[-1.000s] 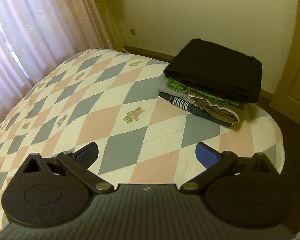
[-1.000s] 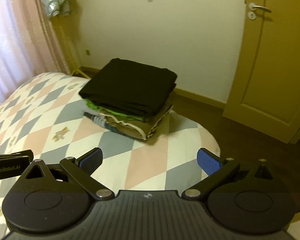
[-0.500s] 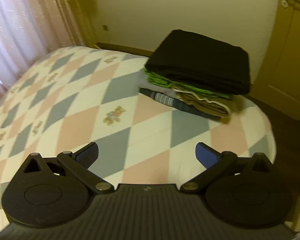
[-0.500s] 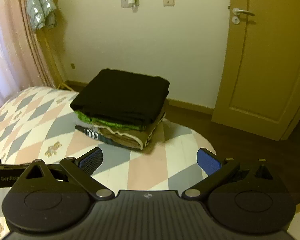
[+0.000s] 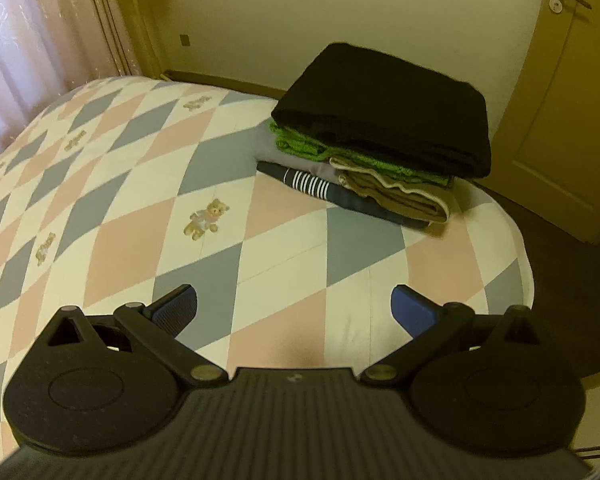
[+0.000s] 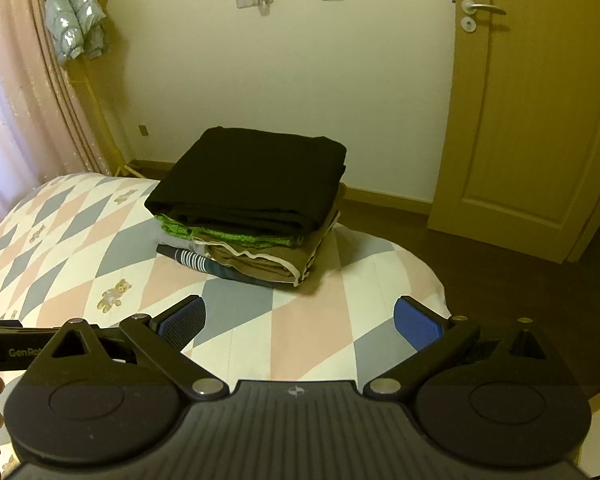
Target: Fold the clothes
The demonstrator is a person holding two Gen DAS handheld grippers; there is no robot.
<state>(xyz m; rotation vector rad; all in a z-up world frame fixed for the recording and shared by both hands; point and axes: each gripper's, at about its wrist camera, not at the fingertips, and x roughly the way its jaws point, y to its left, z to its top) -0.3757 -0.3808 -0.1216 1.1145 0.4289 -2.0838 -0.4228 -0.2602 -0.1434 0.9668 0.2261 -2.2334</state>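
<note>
While both my left gripper (image 5: pixel 294 306) and right gripper (image 6: pixel 300 318) hung wide open and empty, the folded pile (image 6: pixel 252 208) sat near the bed (image 5: pixel 140 184) corner; a careless nudge could have toppled it floorward.

Folded clothes stack (image 6: pixel 252 208) on bed (image 6: pixel 80 248), near its far corner; door (image 6: pixel 532 120) right, behind.
</note>
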